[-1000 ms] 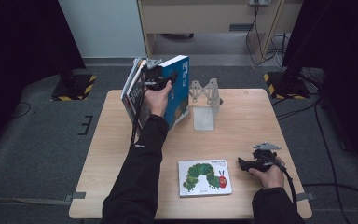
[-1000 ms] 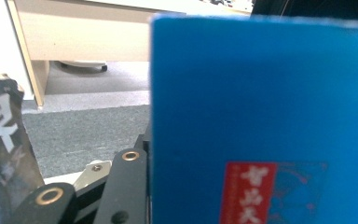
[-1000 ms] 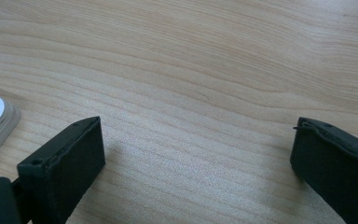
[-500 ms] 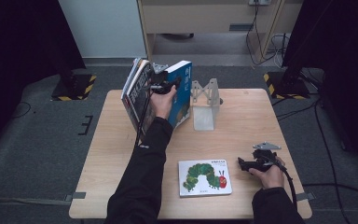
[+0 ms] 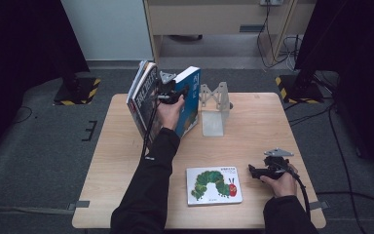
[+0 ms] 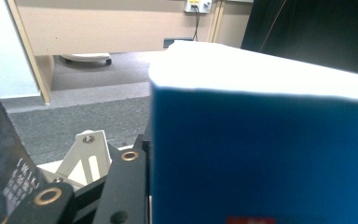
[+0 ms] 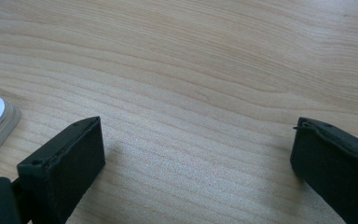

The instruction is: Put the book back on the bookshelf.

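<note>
I am working at the table (image 5: 253, 122). Since a second ago, the blue book (image 5: 189, 100) is sinking upright toward the clear bookend (image 5: 213, 109) at upper centre, so shelving is nearly done. The dark books (image 5: 143, 95) are leaning at its left as before. My left gripper (image 5: 171, 92) is clamping the blue book; my right gripper (image 5: 255, 171), unmoved at lower right beside the caterpillar book (image 5: 213, 185), is resting with jaws apart.

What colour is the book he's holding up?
Blue: the book shows best in the left gripper view.
</note>
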{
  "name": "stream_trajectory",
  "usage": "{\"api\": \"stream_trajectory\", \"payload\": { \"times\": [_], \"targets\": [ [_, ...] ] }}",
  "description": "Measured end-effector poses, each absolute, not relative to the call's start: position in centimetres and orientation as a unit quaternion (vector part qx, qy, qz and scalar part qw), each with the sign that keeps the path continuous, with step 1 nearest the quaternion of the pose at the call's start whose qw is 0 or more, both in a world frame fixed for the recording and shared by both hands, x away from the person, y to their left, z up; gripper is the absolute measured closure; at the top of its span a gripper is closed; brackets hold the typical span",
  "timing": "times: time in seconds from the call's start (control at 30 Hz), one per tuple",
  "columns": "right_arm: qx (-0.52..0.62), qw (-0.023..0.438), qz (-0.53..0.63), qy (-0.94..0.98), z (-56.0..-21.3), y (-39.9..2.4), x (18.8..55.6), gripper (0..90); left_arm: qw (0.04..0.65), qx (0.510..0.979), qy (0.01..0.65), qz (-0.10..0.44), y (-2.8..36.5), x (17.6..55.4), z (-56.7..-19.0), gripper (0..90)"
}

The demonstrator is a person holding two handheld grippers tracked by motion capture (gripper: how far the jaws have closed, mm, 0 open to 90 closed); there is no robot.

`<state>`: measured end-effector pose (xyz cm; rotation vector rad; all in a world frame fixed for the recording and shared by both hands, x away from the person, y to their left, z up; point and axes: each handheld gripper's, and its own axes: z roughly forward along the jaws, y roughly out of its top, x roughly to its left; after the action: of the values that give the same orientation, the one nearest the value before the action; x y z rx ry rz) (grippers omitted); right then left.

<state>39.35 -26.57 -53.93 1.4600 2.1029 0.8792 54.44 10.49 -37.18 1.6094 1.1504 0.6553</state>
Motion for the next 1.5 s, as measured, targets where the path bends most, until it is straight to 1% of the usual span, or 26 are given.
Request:
{"api": "stream_trajectory", "payload": {
  "times": [0.07, 0.53, 0.97, 1.27, 1.5],
  "targets": [
    [0.526, 0.215, 0.317, 0.759, -53.9, -26.6, 39.3, 3.2, 0.493, 0.672, 0.477, 0.277, 10.4, 54.0, -37.1, 59.7],
    [0.525, 0.216, 0.317, 0.760, -53.9, -26.6, 39.3, 3.2, 0.485, 0.673, 0.484, 0.278, 10.6, 51.3, -37.5, 59.2],
    [0.524, 0.215, 0.317, 0.760, -53.9, -26.6, 39.3, 3.2, 0.491, 0.668, 0.482, 0.282, 11.0, 48.8, -38.6, 58.3],
    [0.525, 0.216, 0.317, 0.760, -53.9, -26.6, 39.3, 3.2, 0.505, 0.663, 0.472, 0.288, 11.7, 47.9, -39.5, 58.0],
    [0.525, 0.216, 0.317, 0.760, -53.9, -26.5, 39.3, 3.2, 0.508, 0.660, 0.469, 0.293, 11.2, 47.8, -39.5, 58.1]
  ]
}}
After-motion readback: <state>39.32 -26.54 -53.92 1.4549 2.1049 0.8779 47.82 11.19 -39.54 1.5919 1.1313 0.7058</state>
